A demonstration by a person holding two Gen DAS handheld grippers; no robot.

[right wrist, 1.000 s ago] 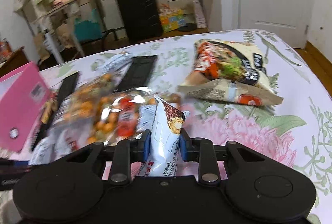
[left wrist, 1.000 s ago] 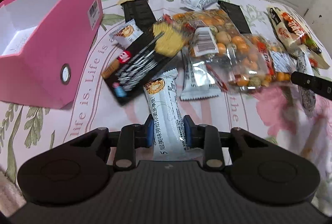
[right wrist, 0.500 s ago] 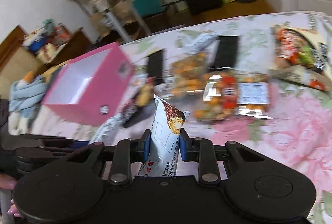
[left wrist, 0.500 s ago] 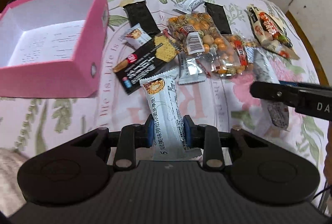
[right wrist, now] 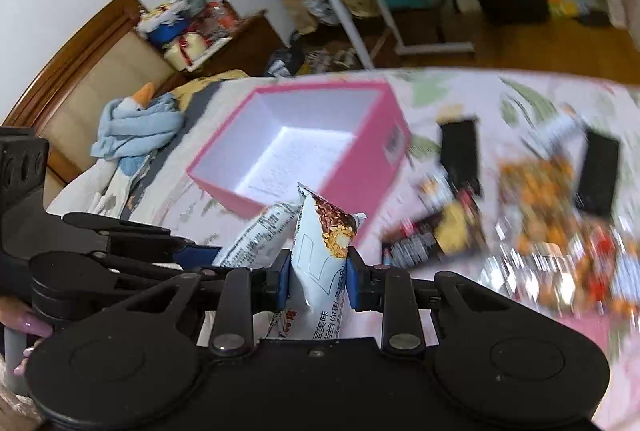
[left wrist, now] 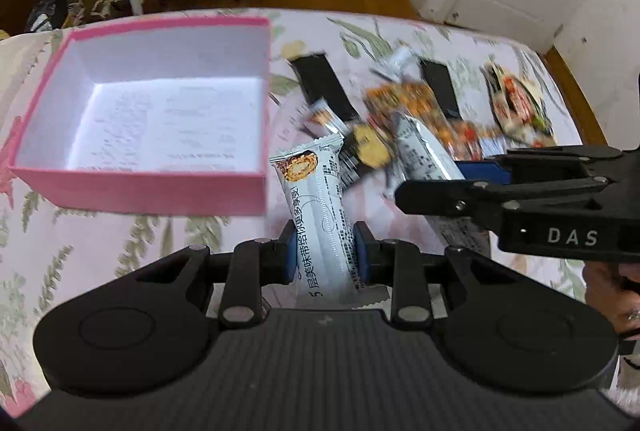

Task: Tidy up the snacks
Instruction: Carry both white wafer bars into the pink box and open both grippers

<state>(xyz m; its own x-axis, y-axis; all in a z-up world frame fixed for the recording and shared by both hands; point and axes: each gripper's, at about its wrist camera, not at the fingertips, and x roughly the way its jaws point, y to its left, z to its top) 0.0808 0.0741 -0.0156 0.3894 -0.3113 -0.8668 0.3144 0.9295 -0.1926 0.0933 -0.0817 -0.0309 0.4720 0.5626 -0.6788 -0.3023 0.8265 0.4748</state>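
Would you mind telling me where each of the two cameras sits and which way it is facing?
Left wrist: on the left gripper, looking down at the pink box and a held wafer packet; the right gripper enters from the right.
Right wrist: on the right gripper, facing the box from its other side, clamping a second wafer packet; fingers show.
Shared: box, packets, scattered snacks.

pink box (left wrist: 152, 191) – white inside, floral bedspread (left wrist: 120, 243), black tools
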